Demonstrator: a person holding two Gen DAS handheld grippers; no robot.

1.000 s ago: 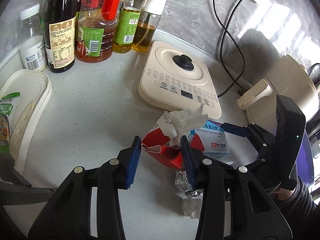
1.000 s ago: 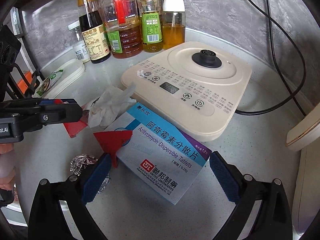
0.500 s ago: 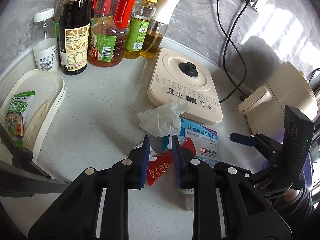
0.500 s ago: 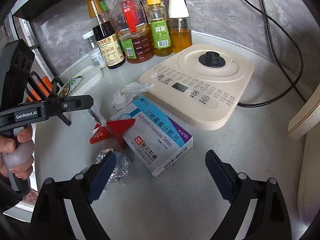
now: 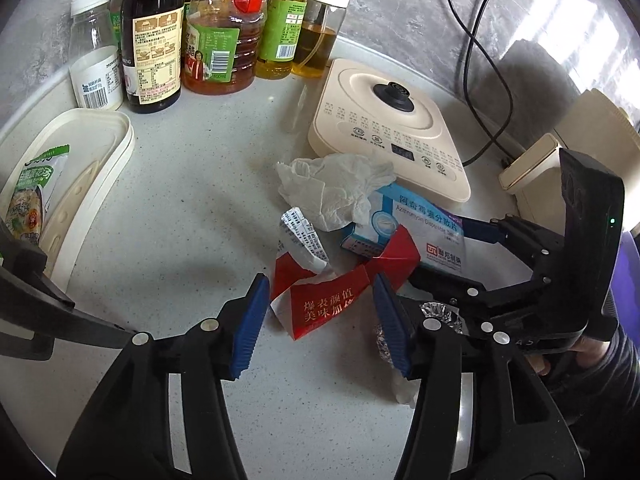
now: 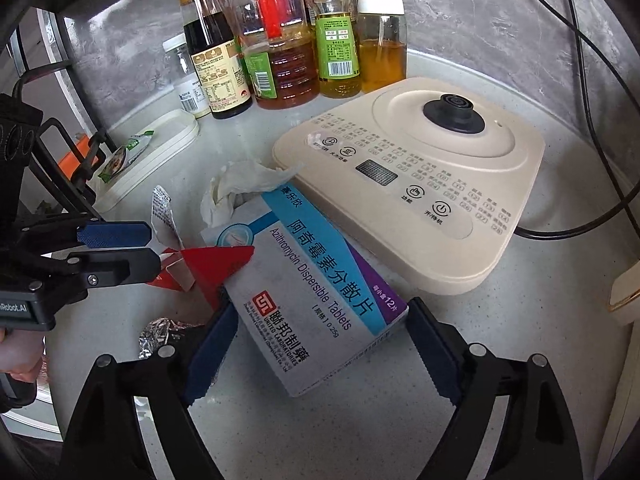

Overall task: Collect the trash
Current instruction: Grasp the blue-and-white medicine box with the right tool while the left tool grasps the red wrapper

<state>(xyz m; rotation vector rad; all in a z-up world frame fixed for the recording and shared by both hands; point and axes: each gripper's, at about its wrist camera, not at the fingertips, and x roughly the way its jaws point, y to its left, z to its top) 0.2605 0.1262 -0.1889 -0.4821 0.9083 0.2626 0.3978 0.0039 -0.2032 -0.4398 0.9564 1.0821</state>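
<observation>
A torn red wrapper (image 5: 328, 304) lies on the speckled counter between the blue pads of my left gripper (image 5: 320, 316), which stands open around it. The right wrist view shows the same left gripper (image 6: 154, 248) beside the wrapper (image 6: 216, 264). My right gripper (image 6: 320, 308) is open and straddles a blue-and-white tablet box (image 6: 320, 300), its pads close against the box's two long sides. The box (image 5: 432, 232) lies flat, one end under a crumpled white tissue (image 5: 336, 188). A foil ball (image 6: 160, 332) sits near my right gripper's left finger.
A cream kettle base (image 6: 420, 184) stands just behind the box, its black cable trailing right. Several sauce and oil bottles (image 5: 216, 32) line the back wall. A white tray (image 5: 100, 152) holding a green packet (image 5: 32, 192) is at the left. A cream appliance (image 5: 592, 128) is at the right.
My left gripper, narrowed on the red wrapper half a second ago, has opened wide and sits lower. My right gripper has moved forward so its fingers flank the tablet box.
</observation>
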